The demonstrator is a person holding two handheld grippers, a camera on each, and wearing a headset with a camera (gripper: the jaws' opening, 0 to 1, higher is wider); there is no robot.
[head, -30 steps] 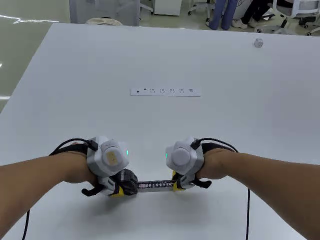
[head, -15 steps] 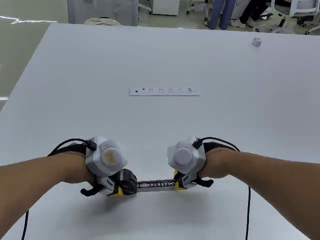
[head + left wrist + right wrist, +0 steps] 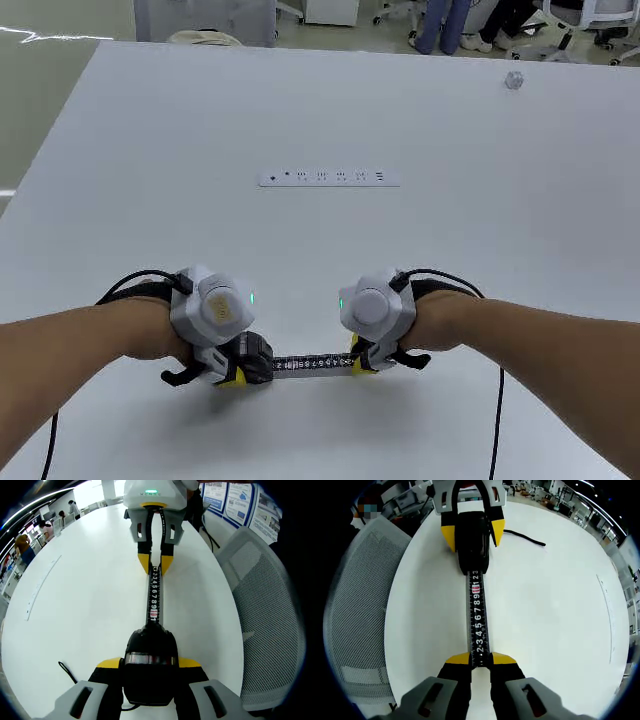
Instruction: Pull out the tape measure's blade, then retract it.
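Observation:
The black tape measure case (image 3: 150, 662) sits clamped between the yellow-tipped jaws of my left gripper (image 3: 240, 372). In the head view the case (image 3: 255, 362) rests low over the white table (image 3: 320, 120). Its dark numbered blade (image 3: 312, 362) runs right to my right gripper (image 3: 358, 364), which is shut on the blade's end. In the right gripper view the blade (image 3: 478, 620) reads to about 13 and leads from my right gripper (image 3: 480, 663) to the case (image 3: 472, 542). In the left gripper view the blade (image 3: 154, 595) ends at the right gripper (image 3: 156, 566).
A white power strip (image 3: 328, 179) lies across the table's middle. A small grey object (image 3: 514, 81) sits near the far right edge. Black cables (image 3: 135, 282) trail from both grippers. Office chairs and a person's legs (image 3: 445, 25) stand beyond the table; a mesh chair (image 3: 270, 610) is near me.
The right gripper has moved slightly right, drawing a little more blade out of the case. The left gripper has kept its place.

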